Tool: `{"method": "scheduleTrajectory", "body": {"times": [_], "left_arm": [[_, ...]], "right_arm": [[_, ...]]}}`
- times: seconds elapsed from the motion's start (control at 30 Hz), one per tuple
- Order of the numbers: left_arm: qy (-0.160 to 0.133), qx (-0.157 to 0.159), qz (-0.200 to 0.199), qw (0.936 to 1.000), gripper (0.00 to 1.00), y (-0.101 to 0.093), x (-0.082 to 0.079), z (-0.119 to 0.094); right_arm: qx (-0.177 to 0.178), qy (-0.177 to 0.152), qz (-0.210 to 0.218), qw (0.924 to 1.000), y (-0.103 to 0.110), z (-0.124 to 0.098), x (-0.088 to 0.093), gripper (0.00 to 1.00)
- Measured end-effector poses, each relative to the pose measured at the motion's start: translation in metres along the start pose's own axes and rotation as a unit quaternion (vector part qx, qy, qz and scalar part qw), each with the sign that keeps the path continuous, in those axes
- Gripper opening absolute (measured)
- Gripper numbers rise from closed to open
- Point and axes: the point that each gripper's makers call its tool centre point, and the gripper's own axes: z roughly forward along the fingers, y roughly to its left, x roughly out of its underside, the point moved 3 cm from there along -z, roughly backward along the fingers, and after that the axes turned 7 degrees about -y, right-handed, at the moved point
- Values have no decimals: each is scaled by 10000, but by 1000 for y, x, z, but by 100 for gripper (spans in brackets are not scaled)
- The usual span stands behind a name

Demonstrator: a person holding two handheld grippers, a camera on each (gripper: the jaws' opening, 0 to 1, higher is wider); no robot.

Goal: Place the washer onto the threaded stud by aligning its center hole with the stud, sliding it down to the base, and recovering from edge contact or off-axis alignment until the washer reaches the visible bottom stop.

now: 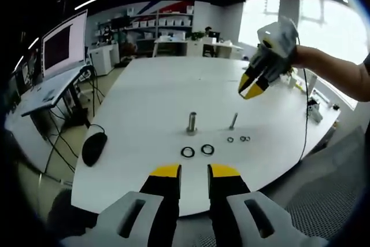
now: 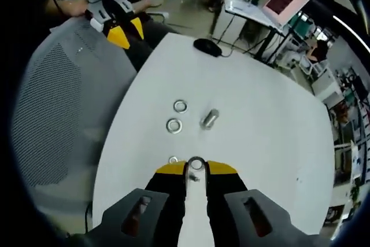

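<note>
A thick threaded stud [image 1: 191, 122] [image 2: 209, 118] stands upright on the white table [image 1: 150, 96] [image 2: 260, 160]. Two larger washers [image 1: 187, 152] [image 1: 207, 149] lie in front of it; in the right gripper view they are the rings [image 2: 180, 106] [image 2: 173, 125]. My right gripper [image 2: 196, 169] is shut on a washer [image 2: 196, 162], held edge-up between its yellow tips, above the table and short of the stud. In the left gripper view the right gripper [image 1: 250, 88] hangs high at the right in a person's hand. My left gripper [image 1: 195, 172] [image 2: 118, 30] stands open off the table's near edge, nothing between its fingers.
A thin bolt [image 1: 233, 121] stands right of the stud, with small rings [image 1: 230, 139] [image 1: 244, 139] beside it. A black mouse [image 1: 94, 146] [image 2: 207, 46] lies near the table edge. A grey mesh chair [image 2: 52, 102] is beside the table. A monitor [image 1: 63, 44] stands on a side desk.
</note>
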Motion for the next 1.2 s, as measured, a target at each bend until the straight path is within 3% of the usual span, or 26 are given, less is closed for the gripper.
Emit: {"method": "scheduleTrajectory", "body": {"times": [0.17, 0.33, 0.53, 1.2], "left_arm": [[34, 33, 25, 10000, 15, -1, 0, 0], [38, 23, 23, 10000, 15, -1, 1, 0], [46, 21, 10, 10000, 15, 0, 1, 1], [133, 62, 26, 9999, 14, -1, 3, 1]], "right_arm": [[-232, 244, -235, 9992, -4, 4, 3, 13], [-589, 832, -551, 9933, -4, 13, 28, 13], [-713, 901, -508, 9921, -2, 24, 40, 13], [-950, 1145, -452, 9878, -2, 47, 53, 13]]}}
